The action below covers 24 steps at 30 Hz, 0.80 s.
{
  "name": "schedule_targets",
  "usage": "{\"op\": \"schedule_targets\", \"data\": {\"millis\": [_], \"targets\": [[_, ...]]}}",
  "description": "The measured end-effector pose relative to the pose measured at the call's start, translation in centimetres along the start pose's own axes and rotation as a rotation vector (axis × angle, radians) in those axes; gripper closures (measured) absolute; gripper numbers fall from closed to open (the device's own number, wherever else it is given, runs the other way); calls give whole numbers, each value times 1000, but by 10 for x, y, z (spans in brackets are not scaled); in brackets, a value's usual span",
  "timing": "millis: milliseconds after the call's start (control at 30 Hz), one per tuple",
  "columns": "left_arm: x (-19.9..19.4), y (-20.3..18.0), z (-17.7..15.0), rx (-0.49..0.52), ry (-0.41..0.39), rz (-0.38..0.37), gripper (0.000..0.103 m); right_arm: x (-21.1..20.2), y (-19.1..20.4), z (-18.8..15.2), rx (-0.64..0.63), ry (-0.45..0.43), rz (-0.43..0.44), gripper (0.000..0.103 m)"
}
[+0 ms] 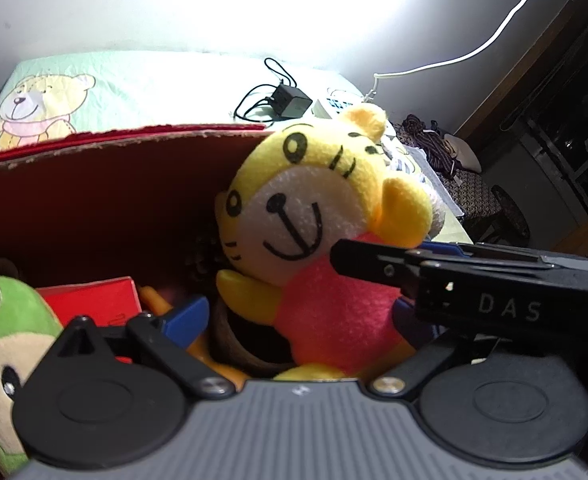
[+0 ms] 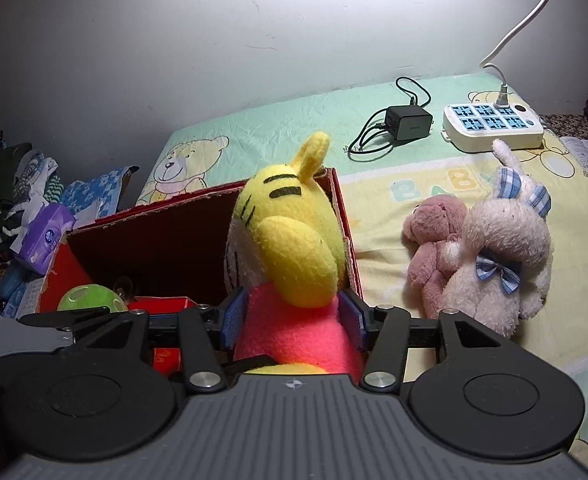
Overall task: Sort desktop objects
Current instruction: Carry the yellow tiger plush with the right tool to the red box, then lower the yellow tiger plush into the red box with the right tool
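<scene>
A yellow tiger plush (image 2: 290,240) in a pink shirt hangs upright over the right end of an open red cardboard box (image 2: 154,240). My right gripper (image 2: 294,320) is shut on its pink body, one blue pad on each side. In the left wrist view the tiger plush (image 1: 294,208) faces me, with the right gripper (image 1: 374,264) reaching in from the right. My left gripper (image 1: 298,316) is open, its fingers spread wide around the plush and the left blue pad (image 1: 190,316) apart from it. Inside the red box (image 1: 134,140) lie a green plush (image 1: 2,340) and a small red carton (image 1: 90,300).
On the bear-print sheet right of the box lie a pink bear plush (image 2: 434,248) and a white rabbit plush (image 2: 506,264). Farther back are a black charger (image 2: 408,122) and a white power strip (image 2: 494,124). A purple tissue pack (image 2: 46,236) and heaped clothes (image 2: 14,184) sit left.
</scene>
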<state>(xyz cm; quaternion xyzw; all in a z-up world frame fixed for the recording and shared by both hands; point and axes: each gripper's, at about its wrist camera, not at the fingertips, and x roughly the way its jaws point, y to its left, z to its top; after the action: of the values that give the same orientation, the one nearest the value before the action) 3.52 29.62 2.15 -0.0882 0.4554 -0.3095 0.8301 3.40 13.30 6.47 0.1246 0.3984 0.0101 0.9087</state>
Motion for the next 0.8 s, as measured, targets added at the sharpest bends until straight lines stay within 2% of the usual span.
{"op": "schedule_targets", "data": {"millis": [200,633,800], "targets": [[-8,-6,2,4,-18,36,5,-13,-4,2,19,-80,-4,51],[-19,-16,-1,-6,-2,210,4,-22,-11,-7,39,-94,14,51],[-28,-29,-6,29,-14,280,2,-29,-11,-12,29,-104,25,51]]}}
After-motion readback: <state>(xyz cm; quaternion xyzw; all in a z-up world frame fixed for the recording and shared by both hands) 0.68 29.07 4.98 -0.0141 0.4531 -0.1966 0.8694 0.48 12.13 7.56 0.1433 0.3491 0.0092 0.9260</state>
